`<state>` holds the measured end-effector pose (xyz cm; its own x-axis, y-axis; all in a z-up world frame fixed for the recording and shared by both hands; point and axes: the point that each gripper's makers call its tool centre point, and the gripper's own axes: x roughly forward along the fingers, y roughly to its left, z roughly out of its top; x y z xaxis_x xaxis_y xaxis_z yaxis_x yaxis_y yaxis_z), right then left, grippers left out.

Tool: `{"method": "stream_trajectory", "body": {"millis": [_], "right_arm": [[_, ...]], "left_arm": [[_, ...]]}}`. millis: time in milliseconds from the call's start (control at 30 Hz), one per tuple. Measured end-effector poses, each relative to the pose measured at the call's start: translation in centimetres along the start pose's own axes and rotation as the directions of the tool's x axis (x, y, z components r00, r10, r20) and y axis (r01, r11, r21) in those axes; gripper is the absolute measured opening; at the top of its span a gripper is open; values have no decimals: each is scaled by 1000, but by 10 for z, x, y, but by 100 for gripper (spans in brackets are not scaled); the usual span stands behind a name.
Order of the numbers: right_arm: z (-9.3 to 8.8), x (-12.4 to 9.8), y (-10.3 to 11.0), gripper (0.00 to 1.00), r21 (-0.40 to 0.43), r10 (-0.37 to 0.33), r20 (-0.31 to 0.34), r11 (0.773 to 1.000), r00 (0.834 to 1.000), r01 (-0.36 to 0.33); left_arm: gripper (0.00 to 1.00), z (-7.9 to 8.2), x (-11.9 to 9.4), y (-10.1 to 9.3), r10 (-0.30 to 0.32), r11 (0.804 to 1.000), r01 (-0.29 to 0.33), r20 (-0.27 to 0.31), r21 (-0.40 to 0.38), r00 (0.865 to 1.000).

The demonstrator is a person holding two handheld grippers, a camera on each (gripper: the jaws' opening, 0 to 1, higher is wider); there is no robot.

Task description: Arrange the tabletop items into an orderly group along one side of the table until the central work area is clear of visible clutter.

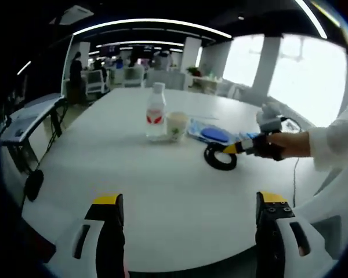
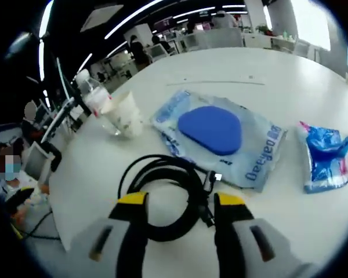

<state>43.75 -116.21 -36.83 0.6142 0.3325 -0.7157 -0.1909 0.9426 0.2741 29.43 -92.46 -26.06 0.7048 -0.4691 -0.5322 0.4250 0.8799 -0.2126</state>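
**Tidying barely begun: cable coil about to be taken**

I take the white table (image 1: 162, 197) as my landmark. Most of what lies on it sits toward its far side: the clear packet with the blue pad (image 2: 220, 142), then the water bottle (image 1: 155, 111), the paper cup (image 1: 176, 125) touching it, and the small blue wrapper (image 2: 323, 156) off beside the packet. The black cable coil (image 2: 162, 197) lies nearest the table's middle, so I judge it not yet grouped. My right gripper (image 2: 180, 202) stands spread with the coil's strands between its jaws, not closed on them. My left gripper (image 1: 188, 202) hangs wide apart and empty over the table's near, bare part.
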Motion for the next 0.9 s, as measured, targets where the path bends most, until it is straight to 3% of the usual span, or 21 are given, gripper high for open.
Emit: {"method": "stream_trajectory", "body": {"millis": [133, 267, 367, 433, 500, 600, 633, 900], "right_arm": [[-2, 1, -5, 36, -91, -46, -19, 995, 999, 44], [0, 5, -9, 32, -109, -65, -18, 992, 998, 62], [1, 6, -20, 23, -221, -116, -17, 969, 993, 109], [3, 8, -23, 19, -232, -122, -7, 966, 993, 117], [6, 8, -22, 17, -192, -115, -2, 975, 993, 113], [7, 9, -24, 13, -208, -116, -1, 972, 993, 113], [6, 8, -23, 12, -206, -114, 1, 972, 993, 112], [4, 2, -23, 8, -105, -96, -8, 990, 995, 95]], "left_arm": [[90, -8, -3, -2, -1, 1000, 1, -9, -14, 1000], [90, -12, -5, 4, 18, 998, -18, 6, -64, 1000], [90, -15, -7, 4, 27, 996, -26, 14, -86, 1000], [90, -19, -7, 1, 27, 996, -26, 10, -87, 1000], [89, -26, -6, -2, 22, 996, -24, -25, -85, 999], [89, -20, -4, -3, 27, 997, -27, 0, -70, 1000], [89, -19, -3, -5, 25, 993, -23, 18, -117, 1000], [88, -22, -2, 2, 59, 986, -54, 27, -158, 998]]}}
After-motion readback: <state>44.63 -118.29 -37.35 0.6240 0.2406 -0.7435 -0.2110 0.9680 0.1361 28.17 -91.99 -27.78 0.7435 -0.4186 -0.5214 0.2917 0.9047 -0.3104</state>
